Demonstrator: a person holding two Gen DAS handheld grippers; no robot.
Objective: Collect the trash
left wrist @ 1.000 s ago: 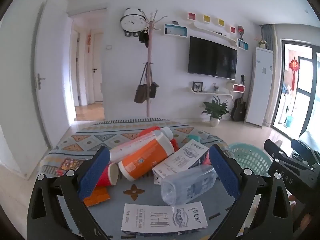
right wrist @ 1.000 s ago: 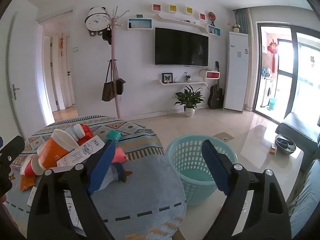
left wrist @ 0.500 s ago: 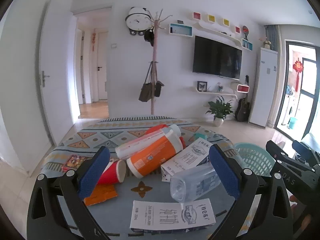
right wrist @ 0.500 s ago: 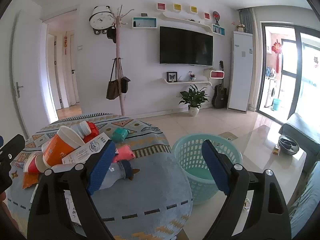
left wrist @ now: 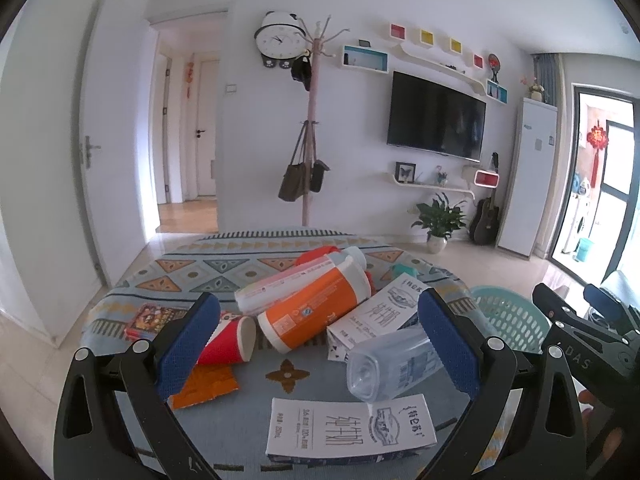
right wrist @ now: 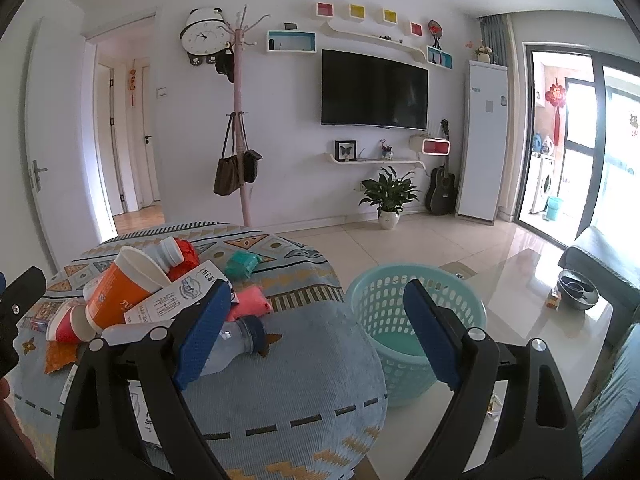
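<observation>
On the patterned cloth of the worktop (left wrist: 192, 268), a heap of trash. At its heart, lying on its side, an orange-labelled container (left wrist: 316, 308) with a white rim, and touching its far side a pink-and-white bottle (left wrist: 296, 280) with a pale cap. Just left of these, a red paper cup (left wrist: 228, 340) tipped over, mouth toward the orange container, and beneath it a flattened orange wrapper (left wrist: 204, 388). Near the left edge of the cloth, a colourful printed packet (left wrist: 150, 316). To the right of the orange container, a white printed carton (left wrist: 380, 312), and against its near end a clear plastic bottle (left wrist: 392, 360) on its side, base toward the left camera, dark blue cap pointing toward the right-hand edge. Nearest of all, flat on the cloth, a second white carton (left wrist: 348, 428) with black lettering. Farther back, a small teal object (right wrist: 242, 264) and a pink crumpled piece (right wrist: 250, 304).

On the tiled floor just beside the worktop's right edge, a teal plastic basket (right wrist: 416, 320), upright.

Above the heap, the left gripper (left wrist: 316, 348), jaws released and spread wide, grasping nothing. Over the worktop's right edge, the right gripper (right wrist: 316, 332), jaws likewise spread wide and empty, one blue pad in front of the clear bottle, the other in front of the basket.
</observation>
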